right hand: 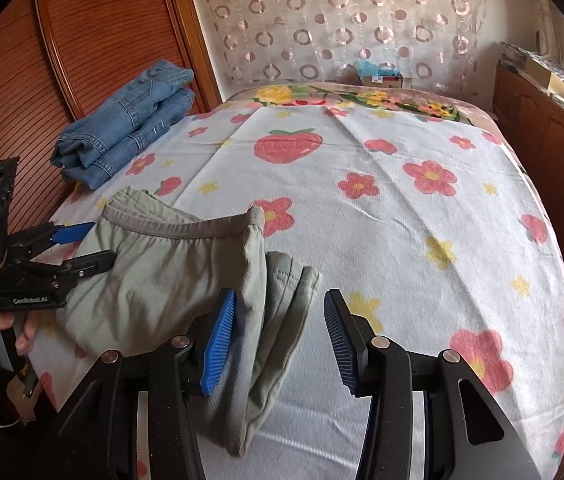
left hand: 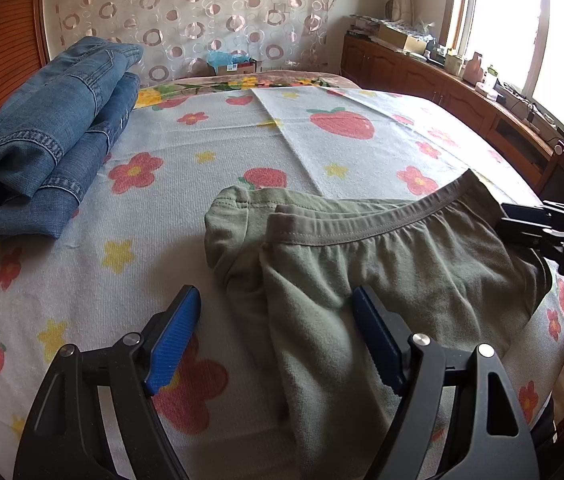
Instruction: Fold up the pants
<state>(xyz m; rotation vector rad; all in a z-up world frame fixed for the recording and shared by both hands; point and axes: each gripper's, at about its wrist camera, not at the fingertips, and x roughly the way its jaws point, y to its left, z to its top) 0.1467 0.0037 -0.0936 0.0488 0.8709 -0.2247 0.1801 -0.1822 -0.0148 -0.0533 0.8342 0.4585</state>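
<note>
R gripper (right hand: 280, 340), jaws apart w/ folded pants (right hand: 170, 272) edge loose between; waistband is run 9-to-3; L gripper (left hand: 276, 340), wide open, is seen at 9.

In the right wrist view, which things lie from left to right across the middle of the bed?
left gripper → green pants → bare flowered sheet → wooden cabinet.

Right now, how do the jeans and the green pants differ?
The jeans are blue denim; the green pants are soft knit with an elastic waistband. The jeans sit in a compact folded stack at the bed's far corner; the green pants lie loose and rumpled near the grippers, only partly folded. Nothing touches the jeans; both grippers are at the green pants. Both rest on the flowered bedspread.
</note>
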